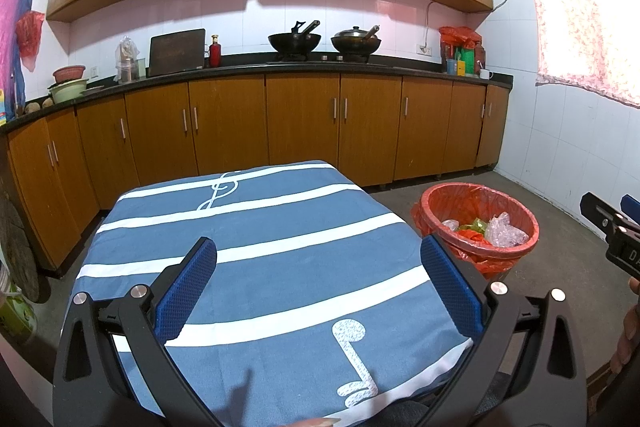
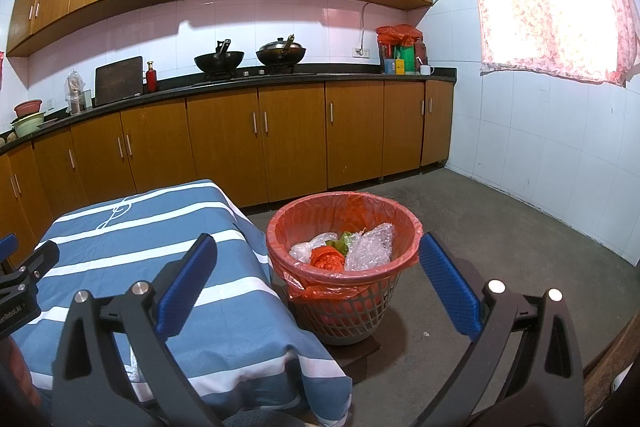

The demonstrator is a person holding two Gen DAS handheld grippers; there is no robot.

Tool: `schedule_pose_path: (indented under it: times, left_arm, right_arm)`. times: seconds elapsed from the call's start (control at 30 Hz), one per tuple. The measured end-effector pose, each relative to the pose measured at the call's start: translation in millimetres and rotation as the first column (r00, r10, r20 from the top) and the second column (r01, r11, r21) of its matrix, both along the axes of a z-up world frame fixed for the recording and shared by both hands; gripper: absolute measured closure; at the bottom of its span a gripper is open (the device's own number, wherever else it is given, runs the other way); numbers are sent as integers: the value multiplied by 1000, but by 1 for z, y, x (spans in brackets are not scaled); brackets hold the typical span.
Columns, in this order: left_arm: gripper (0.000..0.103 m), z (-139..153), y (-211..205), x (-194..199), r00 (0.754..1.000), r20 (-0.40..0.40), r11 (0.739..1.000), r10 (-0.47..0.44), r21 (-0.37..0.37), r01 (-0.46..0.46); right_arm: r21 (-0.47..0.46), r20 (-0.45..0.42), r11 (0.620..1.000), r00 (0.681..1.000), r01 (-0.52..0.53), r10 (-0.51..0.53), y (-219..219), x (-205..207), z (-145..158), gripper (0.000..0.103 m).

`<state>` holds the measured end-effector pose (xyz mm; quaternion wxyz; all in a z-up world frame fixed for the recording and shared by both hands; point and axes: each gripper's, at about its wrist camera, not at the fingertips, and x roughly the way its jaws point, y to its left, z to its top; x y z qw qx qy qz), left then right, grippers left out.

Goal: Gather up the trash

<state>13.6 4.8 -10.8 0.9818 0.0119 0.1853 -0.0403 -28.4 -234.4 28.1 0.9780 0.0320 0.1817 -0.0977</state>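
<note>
Right wrist: trash basket (image 2: 352, 311) holds wrappers (crumpled) (image 2: 366, 247).

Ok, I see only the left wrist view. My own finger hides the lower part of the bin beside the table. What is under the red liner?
Observer: A grey lattice basket; the red liner folds over its rim.
Operator: Does it stand directly on the floor?
Observer: No, it stands on a dark flat board.
Operator: And is the right gripper holding something?
Observer: No, it is open, with nothing between its fingers.
</note>
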Motion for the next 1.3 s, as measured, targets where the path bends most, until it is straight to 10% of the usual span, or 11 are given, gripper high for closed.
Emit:
schedule_pose_path:
  times: [1.3]
  left_arm:
    - [2,-7,-2,-5,1000,-17,1000,7,-6,-7]
  right_arm:
    - [1,-1,1000,1000,0,0,-1,0,1,4]
